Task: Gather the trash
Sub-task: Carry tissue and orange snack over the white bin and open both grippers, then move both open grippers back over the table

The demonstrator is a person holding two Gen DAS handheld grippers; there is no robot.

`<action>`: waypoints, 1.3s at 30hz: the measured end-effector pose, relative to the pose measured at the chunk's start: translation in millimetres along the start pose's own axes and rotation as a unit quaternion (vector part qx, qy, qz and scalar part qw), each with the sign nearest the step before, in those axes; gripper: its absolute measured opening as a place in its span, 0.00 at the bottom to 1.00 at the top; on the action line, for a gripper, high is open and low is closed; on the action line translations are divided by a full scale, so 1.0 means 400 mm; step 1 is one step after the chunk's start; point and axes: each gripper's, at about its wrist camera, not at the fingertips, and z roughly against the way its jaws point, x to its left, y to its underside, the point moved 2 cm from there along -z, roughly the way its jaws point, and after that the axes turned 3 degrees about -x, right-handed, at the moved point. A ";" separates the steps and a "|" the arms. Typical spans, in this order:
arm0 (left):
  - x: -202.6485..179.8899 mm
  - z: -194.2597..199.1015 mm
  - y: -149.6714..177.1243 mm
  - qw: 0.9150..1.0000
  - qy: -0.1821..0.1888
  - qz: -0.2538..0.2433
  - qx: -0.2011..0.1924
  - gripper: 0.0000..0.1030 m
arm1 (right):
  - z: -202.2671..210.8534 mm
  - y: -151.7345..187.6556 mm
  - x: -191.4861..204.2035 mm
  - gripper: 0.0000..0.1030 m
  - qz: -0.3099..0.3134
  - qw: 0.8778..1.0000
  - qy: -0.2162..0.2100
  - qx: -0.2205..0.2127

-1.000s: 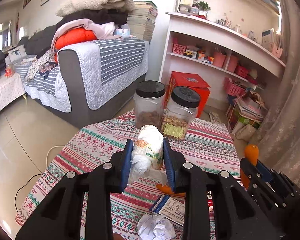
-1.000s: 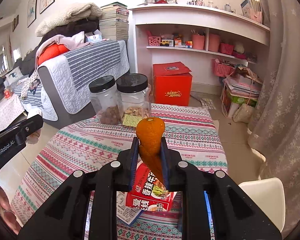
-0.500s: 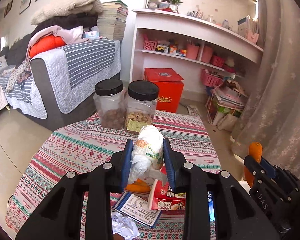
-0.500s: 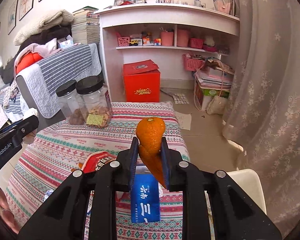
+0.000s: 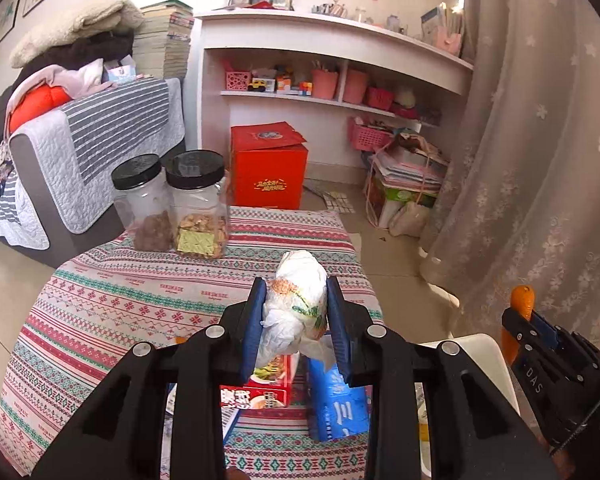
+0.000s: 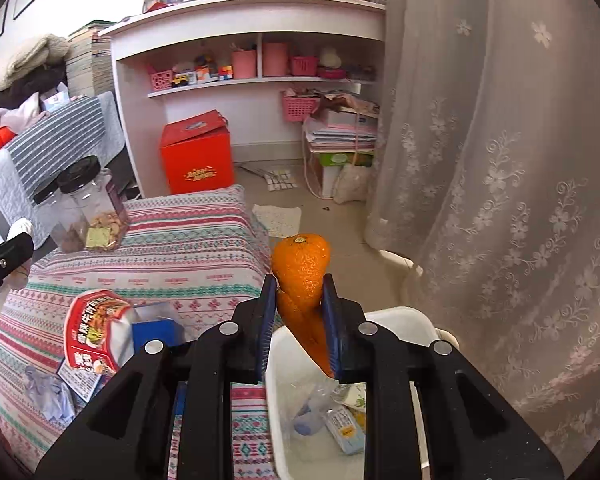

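My left gripper (image 5: pixel 296 300) is shut on a crumpled white wrapper with an orange-green print (image 5: pixel 298 292), held above the patterned tablecloth (image 5: pixel 140 300). My right gripper (image 6: pixel 299 294) is shut on a piece of orange peel (image 6: pixel 302 268), above the rim of a white bin (image 6: pixel 364 318) beside the table. The right gripper with the orange peel (image 5: pixel 522 300) also shows at the right edge of the left wrist view. Inside the bin lie plastic scraps and a small carton (image 6: pixel 346 426). A red noodle packet (image 6: pixel 96 332), a blue packet (image 5: pixel 336 404) and a crumpled pale tissue (image 6: pixel 48 390) lie on the table.
Two black-lidded jars (image 5: pixel 198 208) stand at the table's far edge. A red box (image 5: pixel 270 170) sits on the floor by white shelves (image 5: pixel 332 92). A lace curtain (image 6: pixel 500 200) hangs at the right, a sofa (image 5: pixel 80 152) stands at the left.
Both grippers have swung rightward with their loads still held. The curtain and the white bin have come into view, and the bin now lies under the right gripper.
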 end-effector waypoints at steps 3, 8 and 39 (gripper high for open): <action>-0.059 -0.011 0.006 1.000 0.019 -0.017 0.006 0.31 | 0.001 0.011 -0.063 0.27 -0.012 1.000 0.023 0.003; -0.169 -0.031 0.013 0.997 0.061 -0.048 0.018 0.31 | 0.037 0.025 -0.168 0.73 -0.037 0.995 0.087 -0.022; -0.356 -0.104 0.078 0.987 0.110 -0.079 0.088 0.76 | 0.061 0.054 -0.289 0.93 -0.062 0.987 0.147 -0.032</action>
